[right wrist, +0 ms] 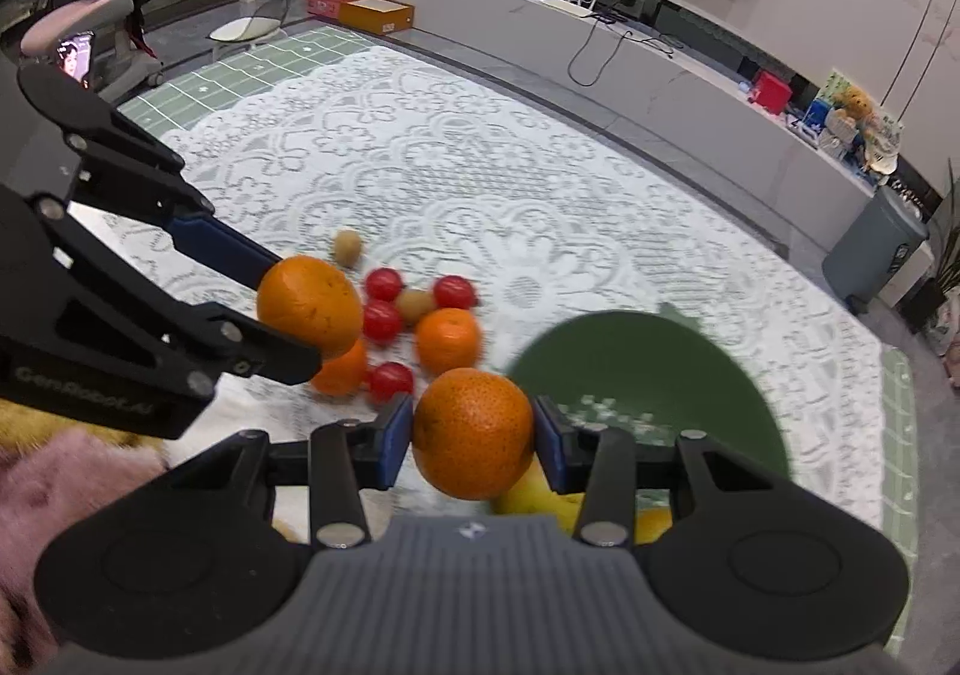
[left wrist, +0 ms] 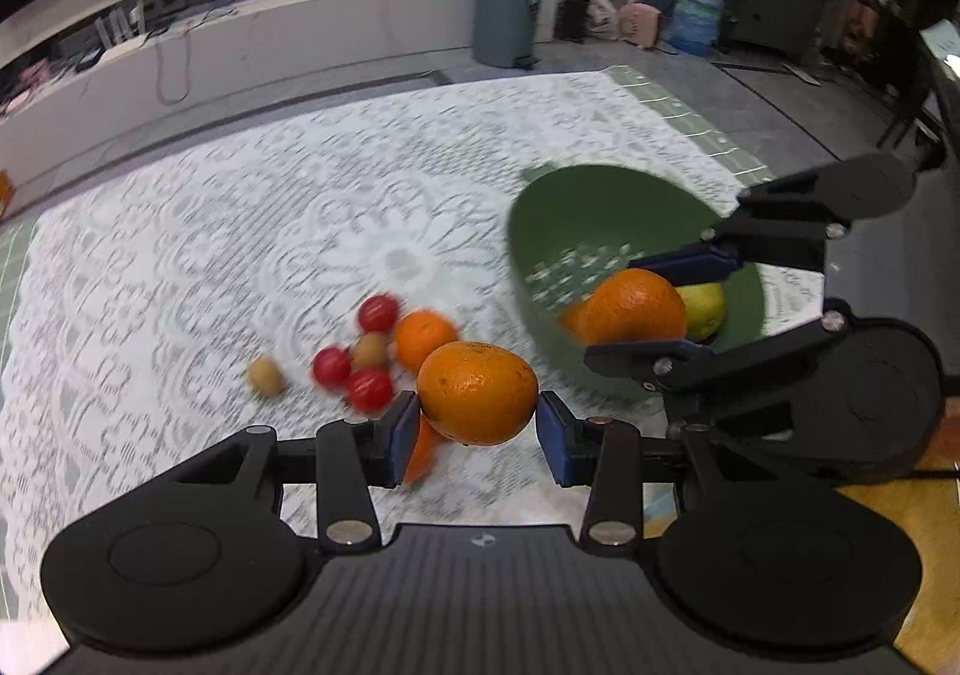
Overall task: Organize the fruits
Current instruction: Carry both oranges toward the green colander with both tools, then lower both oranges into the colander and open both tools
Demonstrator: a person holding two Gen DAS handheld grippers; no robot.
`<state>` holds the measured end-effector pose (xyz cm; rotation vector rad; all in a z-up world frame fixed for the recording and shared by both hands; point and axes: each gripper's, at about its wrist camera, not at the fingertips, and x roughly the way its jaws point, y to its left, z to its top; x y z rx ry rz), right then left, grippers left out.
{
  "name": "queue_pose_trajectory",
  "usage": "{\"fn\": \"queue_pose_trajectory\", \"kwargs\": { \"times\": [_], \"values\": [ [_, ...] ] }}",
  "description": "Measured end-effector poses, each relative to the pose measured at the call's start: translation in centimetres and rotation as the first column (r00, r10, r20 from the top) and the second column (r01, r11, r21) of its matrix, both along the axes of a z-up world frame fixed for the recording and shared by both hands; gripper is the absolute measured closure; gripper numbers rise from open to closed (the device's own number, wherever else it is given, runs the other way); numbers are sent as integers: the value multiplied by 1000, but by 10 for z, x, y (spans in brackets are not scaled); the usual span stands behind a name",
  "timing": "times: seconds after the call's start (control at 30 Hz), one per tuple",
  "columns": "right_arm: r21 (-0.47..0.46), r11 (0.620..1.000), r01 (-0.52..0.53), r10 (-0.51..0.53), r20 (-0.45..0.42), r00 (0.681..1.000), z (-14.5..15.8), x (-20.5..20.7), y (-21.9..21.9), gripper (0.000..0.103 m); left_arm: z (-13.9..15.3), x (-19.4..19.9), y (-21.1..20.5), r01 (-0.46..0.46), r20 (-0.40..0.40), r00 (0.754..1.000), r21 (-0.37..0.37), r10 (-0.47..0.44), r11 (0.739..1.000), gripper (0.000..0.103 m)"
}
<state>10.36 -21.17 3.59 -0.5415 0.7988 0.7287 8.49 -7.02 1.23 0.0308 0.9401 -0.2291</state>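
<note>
Between the blue pads of the left gripper (left wrist: 477,432) sits an orange (left wrist: 477,392), clamped on both sides. The right gripper (right wrist: 474,444) pinches a second orange (right wrist: 473,432) at the near edge of the green bowl (right wrist: 648,369). On the lace cloth (right wrist: 480,183) lie more oranges, red tomatoes (right wrist: 384,284) and small brown fruits (right wrist: 347,247).
</note>
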Motion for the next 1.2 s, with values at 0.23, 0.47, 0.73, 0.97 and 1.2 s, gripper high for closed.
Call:
{"fn": "queue_pose_trajectory", "kwargs": {
  "times": [0.23,0.47,0.73,0.97,1.2],
  "values": [
    [-83,996,-14,16,30,999,5,18,-23,62,11,17,-39,110,27,994,15,-110,994,55],
    [-154,986,-59,65,32,997,-4,41,-39,62,2,38,-69,196,3,980,43,-197,980,55],
    [-209,970,-129,139,36,990,-19,61,-45,62,-17,64,-82,238,-54,970,59,-235,969,55],
    [-227,960,-165,175,24,984,-36,76,-45,62,-33,82,-86,236,-107,968,82,-227,968,55],
    [-239,955,-176,185,17,983,-47,86,-44,62,-35,98,-85,217,-108,972,61,-210,974,56]
  ]
}}
